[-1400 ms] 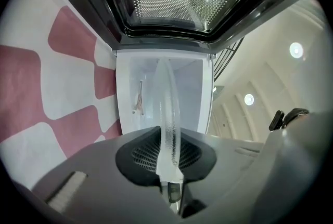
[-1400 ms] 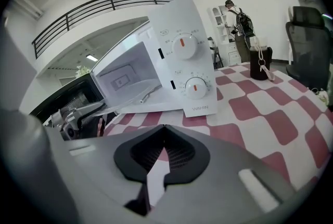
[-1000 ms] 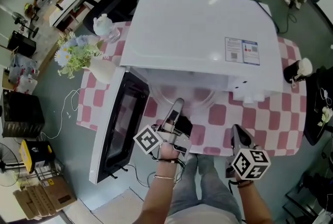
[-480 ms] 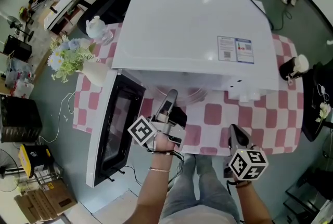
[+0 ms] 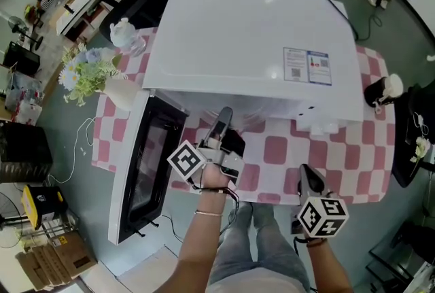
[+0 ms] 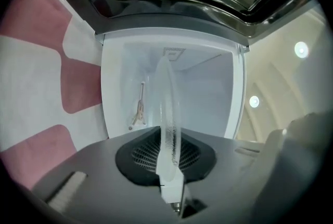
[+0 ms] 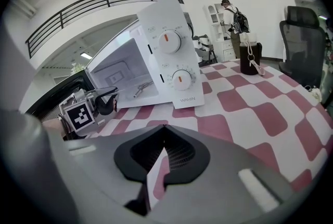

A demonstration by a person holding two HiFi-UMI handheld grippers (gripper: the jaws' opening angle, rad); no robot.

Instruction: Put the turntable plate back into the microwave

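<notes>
The white microwave (image 5: 251,40) stands on a pink-and-white checked tablecloth (image 5: 326,149), its door (image 5: 146,169) swung open to the left. My left gripper (image 5: 221,120) reaches level into the open front, shut on the clear glass turntable plate (image 6: 167,108). In the left gripper view the plate is edge-on, its far part inside the white cavity (image 6: 208,98). A small roller support (image 6: 138,111) lies on the cavity floor. From the head view the microwave's top hides most of the plate. My right gripper (image 5: 304,179) hangs over the table's near edge, shut and empty.
A vase of flowers (image 5: 92,74) and a glass teapot (image 5: 126,30) stand left of the microwave. A dark cup (image 5: 384,91) sits at the table's right end. The open door juts out past the table's near left edge. The control knobs (image 7: 171,41) face my right gripper.
My left gripper has moved forward with the plate toward the cavity, and less of the plate shows below the microwave's top. The right gripper has stayed put.
</notes>
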